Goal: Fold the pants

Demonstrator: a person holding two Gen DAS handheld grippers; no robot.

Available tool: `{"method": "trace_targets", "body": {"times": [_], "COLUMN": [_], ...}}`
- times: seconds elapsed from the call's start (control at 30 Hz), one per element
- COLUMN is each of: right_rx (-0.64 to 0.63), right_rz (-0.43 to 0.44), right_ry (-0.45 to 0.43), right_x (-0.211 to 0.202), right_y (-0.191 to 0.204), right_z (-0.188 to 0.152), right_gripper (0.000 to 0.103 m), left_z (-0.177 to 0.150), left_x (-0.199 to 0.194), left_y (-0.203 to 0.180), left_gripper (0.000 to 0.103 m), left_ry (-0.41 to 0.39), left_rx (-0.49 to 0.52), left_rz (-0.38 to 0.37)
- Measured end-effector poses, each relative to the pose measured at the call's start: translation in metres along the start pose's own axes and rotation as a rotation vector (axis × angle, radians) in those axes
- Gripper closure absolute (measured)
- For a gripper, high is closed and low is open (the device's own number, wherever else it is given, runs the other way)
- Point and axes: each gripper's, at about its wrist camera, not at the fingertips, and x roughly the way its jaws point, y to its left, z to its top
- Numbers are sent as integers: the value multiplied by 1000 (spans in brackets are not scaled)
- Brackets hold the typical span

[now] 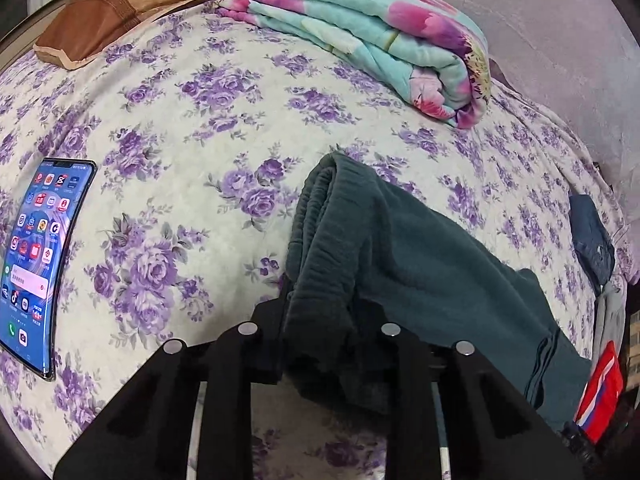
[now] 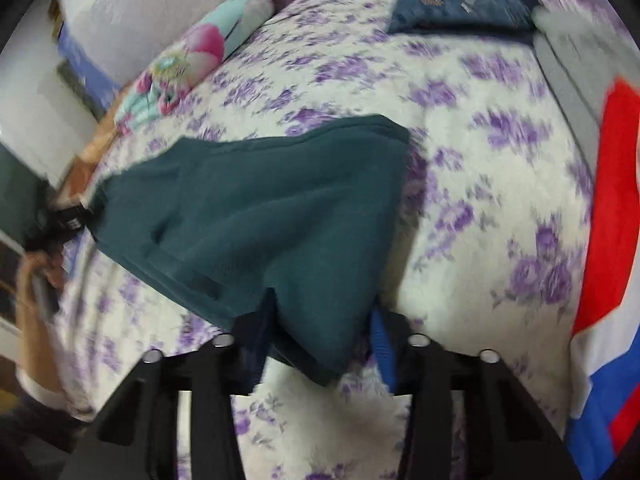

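Dark teal pants (image 1: pixel 420 256) hang between my two grippers above a bed with a purple-flowered sheet (image 1: pixel 192 120). My left gripper (image 1: pixel 320 320) is shut on the ribbed waistband end, which drapes over its fingers. In the right wrist view the pants (image 2: pixel 260 208) spread out ahead, and my right gripper (image 2: pixel 320 328) is shut on their near edge. The right view is blurred by motion. The other gripper and a hand (image 2: pixel 40 264) show at its left edge.
A phone (image 1: pixel 36 264) with its screen lit lies on the sheet at left. A folded teal and pink blanket (image 1: pixel 360 36) and a brown pillow (image 1: pixel 88 28) lie at the far end. Dark blue clothing (image 2: pixel 460 4) and a red, white and blue cloth (image 2: pixel 612 260) lie to the right.
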Motion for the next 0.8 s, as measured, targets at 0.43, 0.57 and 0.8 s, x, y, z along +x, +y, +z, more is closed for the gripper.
{"method": "trace_targets", "body": {"times": [0.43,0.57,0.8], "right_rx": [-91,-91,-27], "right_rz": [-52,-205,-228], "right_ry": [-52,41,-281], "right_x": [-38,-23,-67], "right_y": [8,0,13], "right_z": [-6,-10,-1], "right_gripper": [92,71,29], "left_z": [-6,-7,-11], "left_x": [-9,-10,-15], "left_y": [-1,0,3], "left_gripper": [80,80,81], "left_ry": [-40,-37,-26], "left_rx": [48,75,36], "left_rz": [-6,0,-50]}}
